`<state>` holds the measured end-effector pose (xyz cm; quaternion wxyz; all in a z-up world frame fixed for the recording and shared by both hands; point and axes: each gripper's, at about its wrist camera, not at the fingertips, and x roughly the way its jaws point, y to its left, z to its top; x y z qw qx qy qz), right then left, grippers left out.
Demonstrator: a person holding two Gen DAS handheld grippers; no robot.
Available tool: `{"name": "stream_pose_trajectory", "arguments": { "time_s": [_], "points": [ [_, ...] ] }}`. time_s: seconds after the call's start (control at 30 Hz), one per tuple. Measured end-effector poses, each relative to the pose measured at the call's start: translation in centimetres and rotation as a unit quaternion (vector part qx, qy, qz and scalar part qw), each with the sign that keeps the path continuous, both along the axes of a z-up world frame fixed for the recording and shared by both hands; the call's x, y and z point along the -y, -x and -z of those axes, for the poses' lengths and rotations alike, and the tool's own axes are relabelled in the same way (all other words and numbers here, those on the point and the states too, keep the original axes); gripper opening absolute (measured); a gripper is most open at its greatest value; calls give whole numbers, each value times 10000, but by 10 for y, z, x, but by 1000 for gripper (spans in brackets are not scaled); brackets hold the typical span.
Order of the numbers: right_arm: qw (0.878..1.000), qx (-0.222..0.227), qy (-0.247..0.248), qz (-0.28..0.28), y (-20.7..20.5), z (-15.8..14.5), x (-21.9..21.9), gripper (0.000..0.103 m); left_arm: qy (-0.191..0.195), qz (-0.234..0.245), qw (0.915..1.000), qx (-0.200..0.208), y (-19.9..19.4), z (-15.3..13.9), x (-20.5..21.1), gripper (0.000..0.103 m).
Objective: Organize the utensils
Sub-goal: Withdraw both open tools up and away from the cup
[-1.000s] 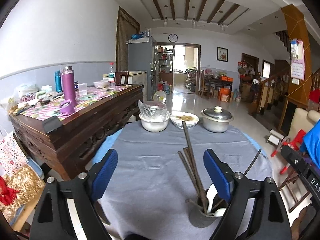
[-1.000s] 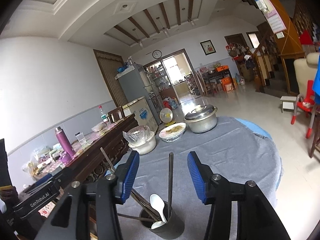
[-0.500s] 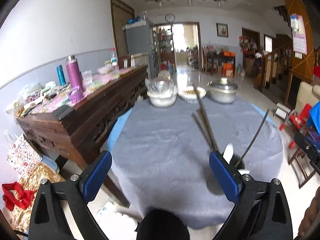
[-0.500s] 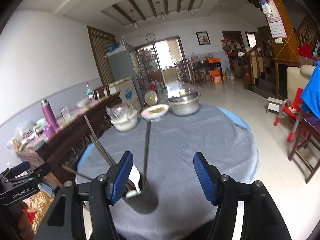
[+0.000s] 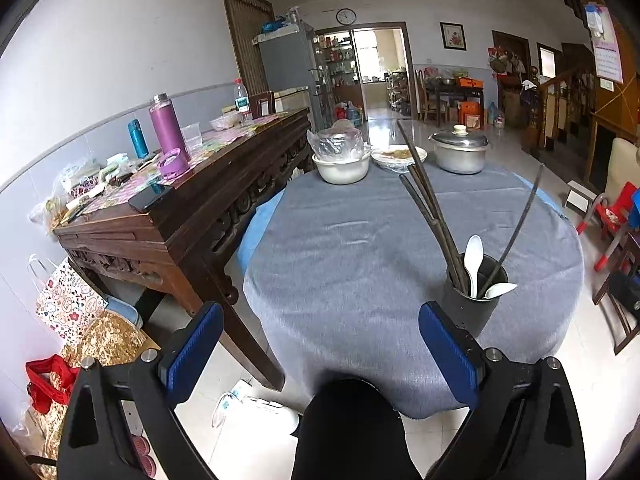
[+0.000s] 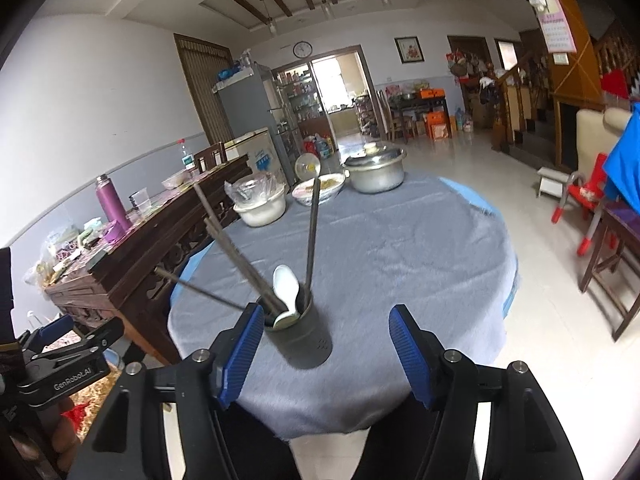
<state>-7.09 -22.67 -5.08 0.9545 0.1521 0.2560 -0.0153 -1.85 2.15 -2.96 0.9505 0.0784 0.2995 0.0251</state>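
Dark utensil holder [image 6: 298,338] standing upright on the grey tablecloth [image 5: 360,248] near the round table's front edge, seen to the right of centre in the left wrist view [image 5: 476,300]. Inside it, several long dark chopsticks [image 5: 430,200] leaning out in different directions, one more thin stick [image 5: 520,220] tilting off to the right, and two white spoons [image 5: 474,256] — one bowl-up, the other lying across the rim. Exact number of chopsticks hard to tell, since they overlap.

Right gripper [image 6: 326,350] held just in front of the holder, blue pads apart, nothing pressed between them; jaws have just been opening, the holder beyond the fingertips and slightly left of the gap. Left gripper [image 5: 320,344] spread wide and empty, its jaws likewise just opened further, hanging over the table's near edge with the holder just past its right pad [image 5: 448,350]. Seen also at the lower left of the right wrist view [image 6: 68,354], gripped by a hand [image 6: 60,432].

At the far side of the table: a white bowl covered with plastic [image 5: 340,160], a plate of food [image 5: 398,156], a lidded metal pot [image 5: 458,152]. Left of the table, a dark carved sideboard [image 5: 192,216] cluttered with a purple flask [image 5: 166,128] and a blue bottle [image 5: 138,138]. Red child's chair [image 6: 580,200] on the pale tiled floor to the right.
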Motion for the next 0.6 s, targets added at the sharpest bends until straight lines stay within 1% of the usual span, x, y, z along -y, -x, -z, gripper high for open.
{"name": "stream_pose_trajectory", "arguments": {
  "time_s": [0.17,0.6],
  "points": [
    [9999,-141,11,-63,-3,6,-11,69,-14,65,10000,64,4,-2,4,98],
    [9999,-103,110,-73,-3,4,-18,69,26,83,10000,-6,3,0,6,98]
  ]
}}
